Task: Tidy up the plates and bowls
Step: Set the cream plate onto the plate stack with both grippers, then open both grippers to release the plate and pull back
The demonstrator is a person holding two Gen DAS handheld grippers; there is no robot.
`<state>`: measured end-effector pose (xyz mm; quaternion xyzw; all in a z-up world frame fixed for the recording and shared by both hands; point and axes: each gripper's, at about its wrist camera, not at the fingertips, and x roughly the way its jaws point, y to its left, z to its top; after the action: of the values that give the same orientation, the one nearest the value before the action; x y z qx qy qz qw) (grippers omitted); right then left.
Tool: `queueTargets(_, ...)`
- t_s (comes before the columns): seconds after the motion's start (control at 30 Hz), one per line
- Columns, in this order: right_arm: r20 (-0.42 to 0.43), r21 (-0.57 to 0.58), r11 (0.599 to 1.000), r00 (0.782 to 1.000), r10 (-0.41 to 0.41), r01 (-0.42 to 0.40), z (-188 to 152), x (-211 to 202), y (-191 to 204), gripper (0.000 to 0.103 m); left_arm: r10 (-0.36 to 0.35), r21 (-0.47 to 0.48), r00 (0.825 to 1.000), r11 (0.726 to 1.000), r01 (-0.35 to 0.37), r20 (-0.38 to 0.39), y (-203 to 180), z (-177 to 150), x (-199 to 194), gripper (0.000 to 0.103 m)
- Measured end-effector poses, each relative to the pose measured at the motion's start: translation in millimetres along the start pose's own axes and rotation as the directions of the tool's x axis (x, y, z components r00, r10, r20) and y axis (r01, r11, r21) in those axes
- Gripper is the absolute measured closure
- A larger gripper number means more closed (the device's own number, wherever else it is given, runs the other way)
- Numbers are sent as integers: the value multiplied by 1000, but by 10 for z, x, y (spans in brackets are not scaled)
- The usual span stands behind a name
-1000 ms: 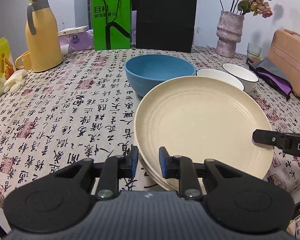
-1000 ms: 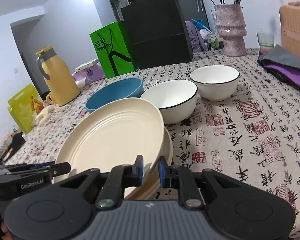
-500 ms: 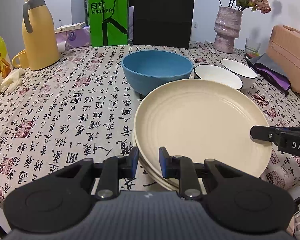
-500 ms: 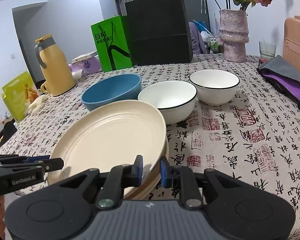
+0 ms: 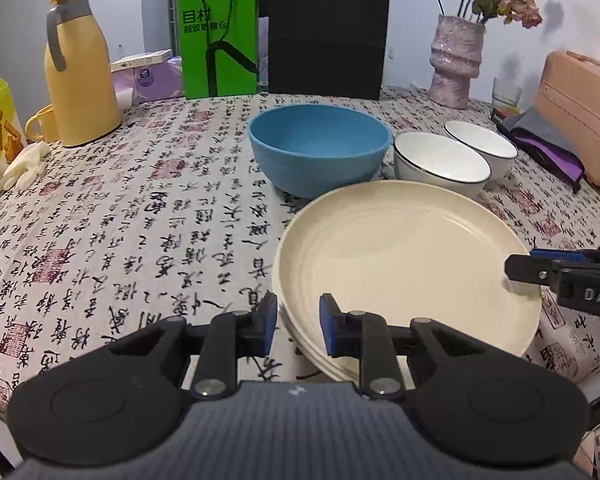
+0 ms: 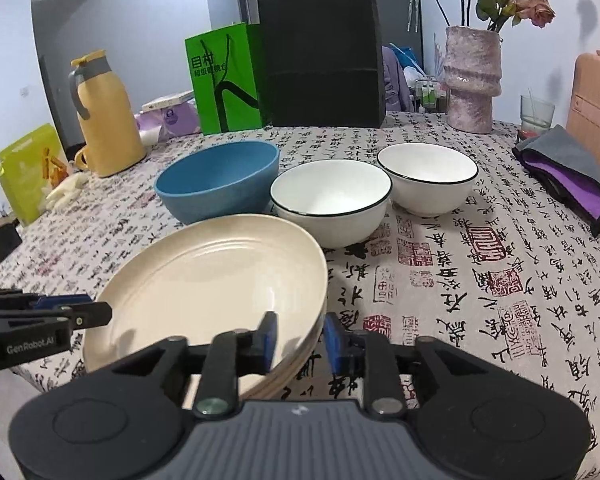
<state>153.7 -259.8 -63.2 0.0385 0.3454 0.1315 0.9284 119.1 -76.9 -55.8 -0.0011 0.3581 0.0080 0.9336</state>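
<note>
1. Standing at the far left of the desk (image 5: 100, 216), a yellow jug (image 5: 80, 76) rises beside a green bag (image 5: 220, 40) and a black bag (image 5: 328, 28).
2. Straddling the near left rim of the stack of cream plates (image 5: 404, 264), the left claw (image 5: 298, 318) has just eased apart a little; whether its pads press the rim I cannot tell.
3. Sitting just behind the stack, a blue bowl (image 5: 320, 148) is followed rightward by two white bowls (image 6: 332, 196) (image 6: 428, 176), side by side.
4. Flanking the stack's near right rim, the right claw (image 6: 298, 334) has just been spreading, and its pads stand off the rim between them.
5. Lying far right, a grey-purple cloth (image 6: 568, 168) is near a pink vase (image 6: 472, 80).
</note>
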Motion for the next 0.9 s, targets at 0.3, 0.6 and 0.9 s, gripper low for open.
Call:
queueTargets(0.3,8,37,999,1000,25,-25,66,84,-131,88,-13,-39,1000,999,13,-2,91,86,102,74)
queueTargets(0.6,0,34,999,1000,29,-29,39,149,-111,91,-37,-33,999,999,37,-1,77,87,163,79)
queueTargets(0.9,80,87,993,994,75,-82,71,42,-239,60,-30,-88,994,995,39,102,283,83,14,39)
